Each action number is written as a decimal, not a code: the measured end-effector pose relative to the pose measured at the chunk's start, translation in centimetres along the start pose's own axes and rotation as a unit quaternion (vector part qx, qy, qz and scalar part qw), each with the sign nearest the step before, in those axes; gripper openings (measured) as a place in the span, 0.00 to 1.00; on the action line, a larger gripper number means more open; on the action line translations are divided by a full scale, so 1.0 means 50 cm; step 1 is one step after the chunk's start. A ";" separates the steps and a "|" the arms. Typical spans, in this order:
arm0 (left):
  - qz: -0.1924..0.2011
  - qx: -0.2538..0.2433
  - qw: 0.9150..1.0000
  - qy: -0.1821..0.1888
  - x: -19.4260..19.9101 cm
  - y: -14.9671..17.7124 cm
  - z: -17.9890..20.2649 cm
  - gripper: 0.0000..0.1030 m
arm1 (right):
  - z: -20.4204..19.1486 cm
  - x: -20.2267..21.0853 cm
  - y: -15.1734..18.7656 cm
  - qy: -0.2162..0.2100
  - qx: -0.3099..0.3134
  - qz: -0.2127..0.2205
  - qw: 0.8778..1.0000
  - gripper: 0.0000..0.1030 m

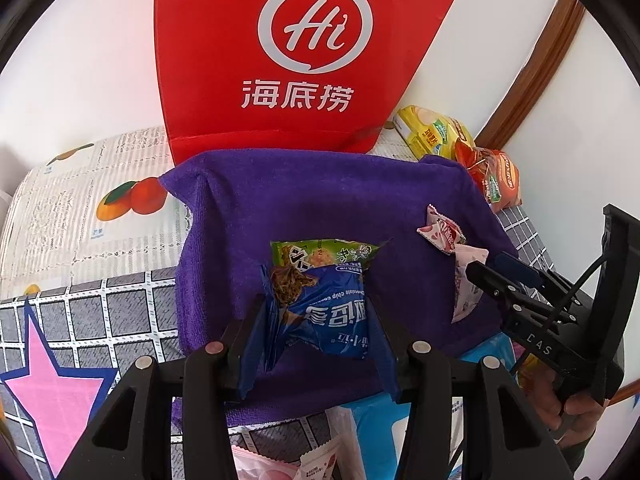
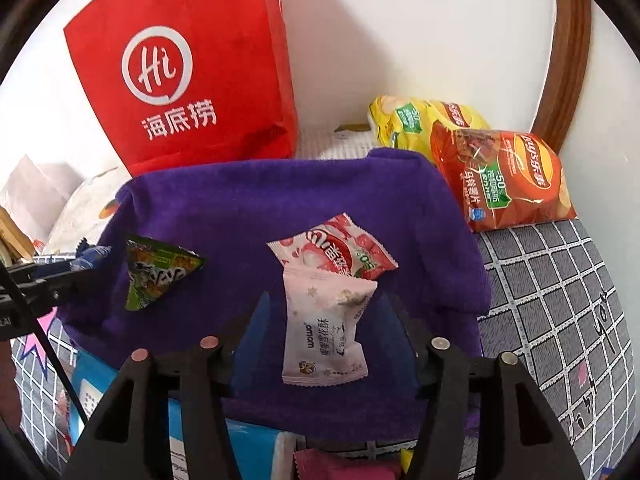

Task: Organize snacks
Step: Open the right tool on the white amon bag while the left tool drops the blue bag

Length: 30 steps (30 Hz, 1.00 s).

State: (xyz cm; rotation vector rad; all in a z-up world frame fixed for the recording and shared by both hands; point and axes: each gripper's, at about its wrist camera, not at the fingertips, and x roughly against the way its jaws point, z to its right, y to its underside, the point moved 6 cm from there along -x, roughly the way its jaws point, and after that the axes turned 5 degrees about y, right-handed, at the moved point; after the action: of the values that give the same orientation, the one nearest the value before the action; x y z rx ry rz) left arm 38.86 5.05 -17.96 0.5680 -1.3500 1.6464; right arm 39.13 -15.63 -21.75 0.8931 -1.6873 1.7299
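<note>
While right claw (image 2: 324, 344) gapes | pink packet (image 2: 326, 330) lies loose between pads | on purple towel (image 2: 248, 208)

Left gripper (image 1: 316, 320): closed on the blue cookie packet (image 1: 332, 316) — pads press both sides.
Green snack packet (image 1: 320, 254): just behind the blue one, on the purple towel (image 1: 312, 200).
Right gripper (image 1: 486, 270): at the pale pink packet (image 1: 466, 284) — grip unclear.
Backdrop: red paper bag (image 1: 296, 52).
</note>
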 end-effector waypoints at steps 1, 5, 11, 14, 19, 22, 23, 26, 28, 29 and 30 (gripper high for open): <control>0.001 0.000 1.000 0.001 0.001 0.000 0.000 0.45 | -0.001 0.002 -0.001 0.000 -0.001 0.000 1.000 0.56; -0.001 0.001 1.000 0.004 0.002 -0.001 -0.001 0.45 | 0.001 0.008 -0.002 0.002 -0.009 0.001 1.000 0.56; -0.003 -0.001 1.000 0.015 0.008 -0.001 0.004 0.45 | -0.003 0.028 -0.007 0.000 -0.010 0.005 1.000 0.56; -0.002 -0.007 1.000 0.018 0.011 0.001 0.012 0.45 | -0.006 0.051 -0.009 0.003 -0.003 0.015 1.000 0.56; -0.008 -0.011 1.000 0.025 0.004 0.005 0.024 0.46 | 0.001 0.076 0.007 -0.002 -0.010 0.015 1.000 0.56; -0.009 -0.012 1.000 0.027 0.004 0.007 0.030 0.46 | 0.010 0.082 0.018 0.006 -0.013 0.008 1.000 0.56; -0.008 -0.013 1.000 0.026 0.005 0.008 0.031 0.46 | 0.013 0.084 0.021 0.009 -0.015 0.007 1.000 0.56; -0.006 -0.010 1.000 0.025 0.008 0.006 0.030 0.49 | 0.019 0.090 0.030 0.011 -0.020 0.003 1.000 0.56; -0.007 -0.004 1.000 0.025 0.008 0.005 0.027 0.53 | 0.023 0.093 0.036 0.009 -0.025 -0.001 1.000 0.56; -0.007 -0.003 1.000 0.025 0.009 0.004 0.026 0.54 | 0.024 0.094 0.038 0.009 -0.026 -0.002 1.000 0.56; -0.006 -0.001 1.000 0.027 0.011 0.004 0.027 0.59 | 0.025 0.094 0.040 0.010 -0.027 -0.003 1.000 0.56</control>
State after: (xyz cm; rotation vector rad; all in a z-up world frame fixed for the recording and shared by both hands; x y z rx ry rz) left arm 38.17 4.00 -17.22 0.5253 -1.3069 1.6384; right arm 34.75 -17.27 -19.33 0.8523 -1.7080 1.6755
